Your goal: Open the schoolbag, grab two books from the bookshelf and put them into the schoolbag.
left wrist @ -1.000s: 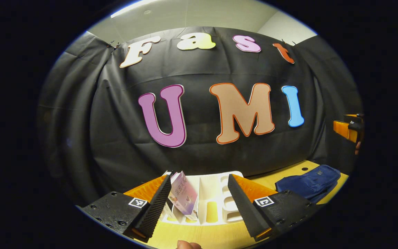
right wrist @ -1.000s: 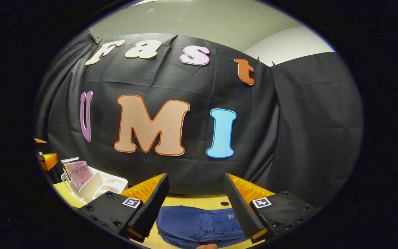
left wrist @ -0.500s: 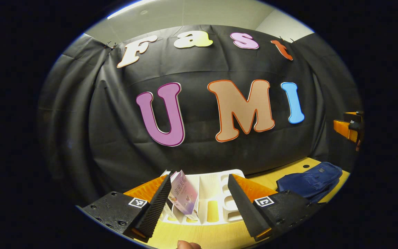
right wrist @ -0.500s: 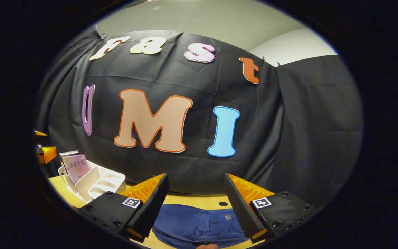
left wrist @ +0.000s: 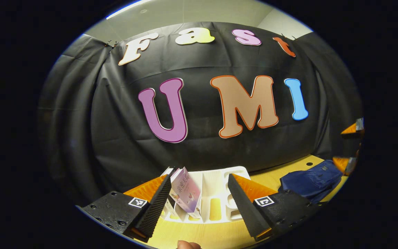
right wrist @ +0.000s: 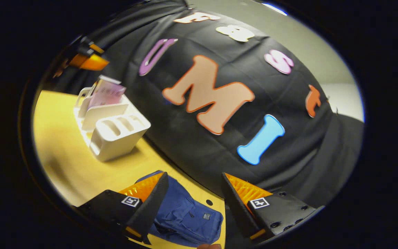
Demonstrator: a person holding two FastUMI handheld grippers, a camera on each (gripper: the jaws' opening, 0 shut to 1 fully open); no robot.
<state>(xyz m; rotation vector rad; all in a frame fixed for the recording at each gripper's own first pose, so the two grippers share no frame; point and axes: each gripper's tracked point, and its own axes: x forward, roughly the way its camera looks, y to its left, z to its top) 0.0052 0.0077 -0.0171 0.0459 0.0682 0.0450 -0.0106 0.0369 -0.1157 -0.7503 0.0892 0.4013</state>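
Hovering: left gripper [left wrist: 199, 200] wide open, empty, facing books [left wrist: 185, 192] in rack [left wrist: 216, 180]; right gripper [right wrist: 193, 204] wide open, empty, tilted over bag [right wrist: 185, 216].

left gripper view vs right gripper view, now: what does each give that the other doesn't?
Left gripper view: the left claw open, framing the pink book in the white bookshelf head-on. Right gripper view: the right claw open, framing the blue schoolbag up close, pocket seams plain, picture tilted. Both: book, bookshelf, schoolbag, yellow table.
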